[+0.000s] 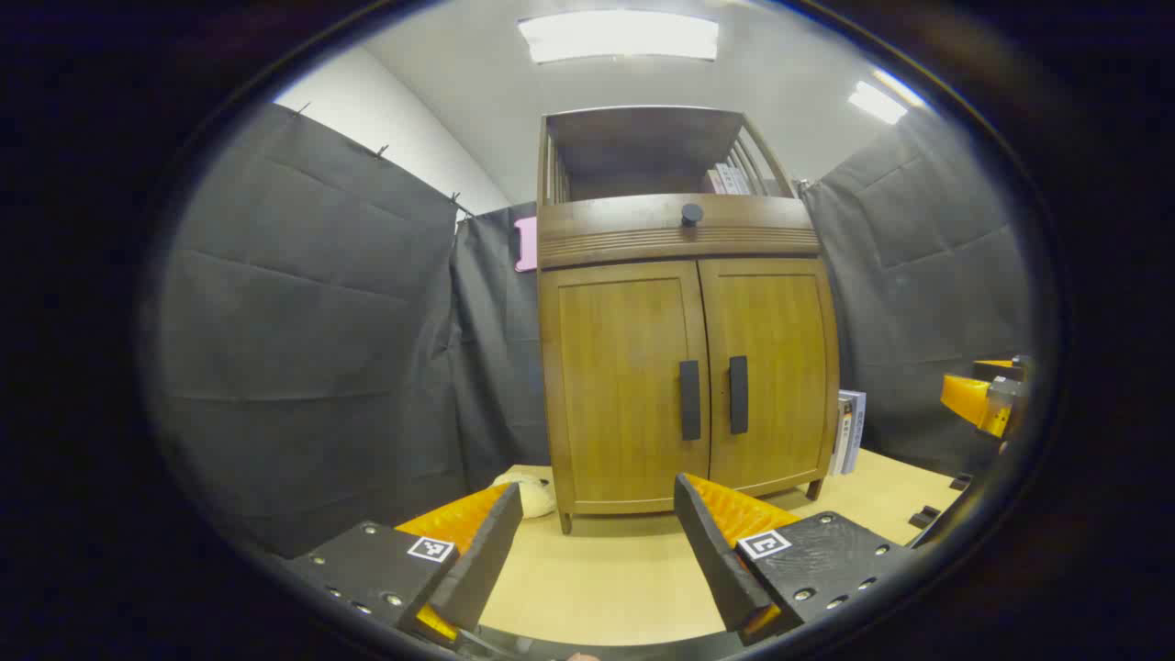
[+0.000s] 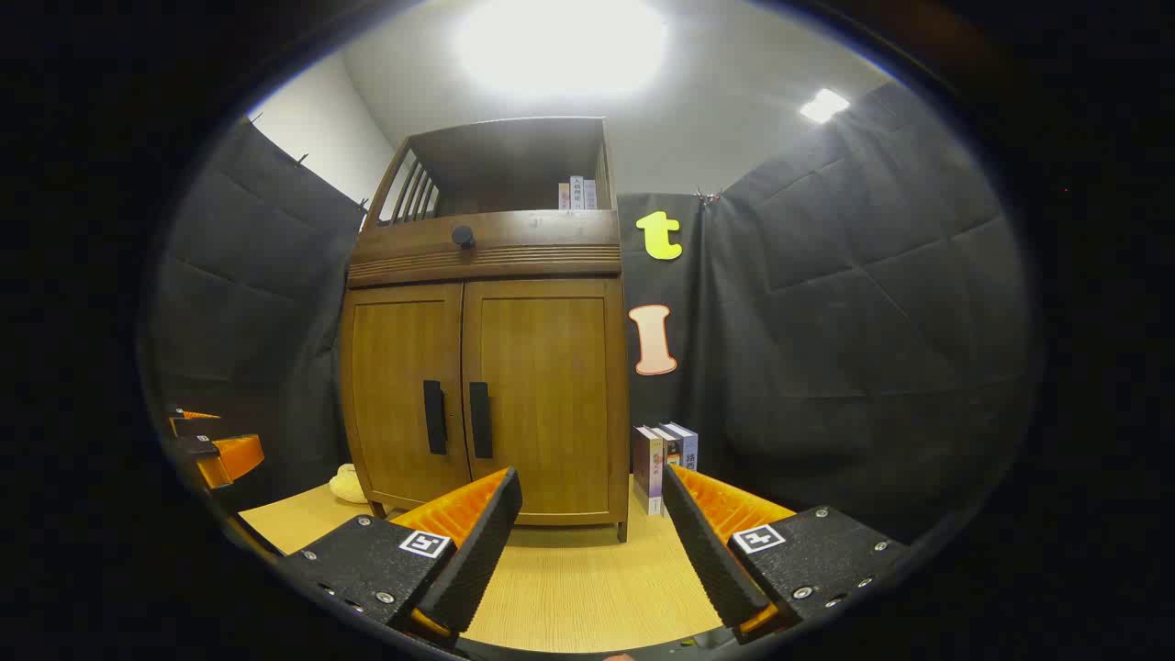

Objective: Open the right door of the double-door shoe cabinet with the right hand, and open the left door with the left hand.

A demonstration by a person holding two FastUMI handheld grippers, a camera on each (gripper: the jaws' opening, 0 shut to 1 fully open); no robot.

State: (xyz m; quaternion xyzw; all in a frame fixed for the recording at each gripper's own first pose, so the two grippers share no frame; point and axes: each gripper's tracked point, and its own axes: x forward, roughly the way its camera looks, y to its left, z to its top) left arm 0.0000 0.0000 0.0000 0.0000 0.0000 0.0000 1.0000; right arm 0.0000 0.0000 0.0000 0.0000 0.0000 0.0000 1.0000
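Wooden shoe cabinet stands shut ahead of me; my right gripper, fingers apart, faces the right door's upright handle, still well apart.

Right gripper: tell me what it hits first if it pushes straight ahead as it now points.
Probably the cabinet's right door, near its lower right part; the open right gripper aims right of the right door handle. Bare tabletop lies between; depth is unclear.

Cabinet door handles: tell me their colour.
Black, on both door handles, set against the brown wooden cabinet. The left gripper view shows them best.
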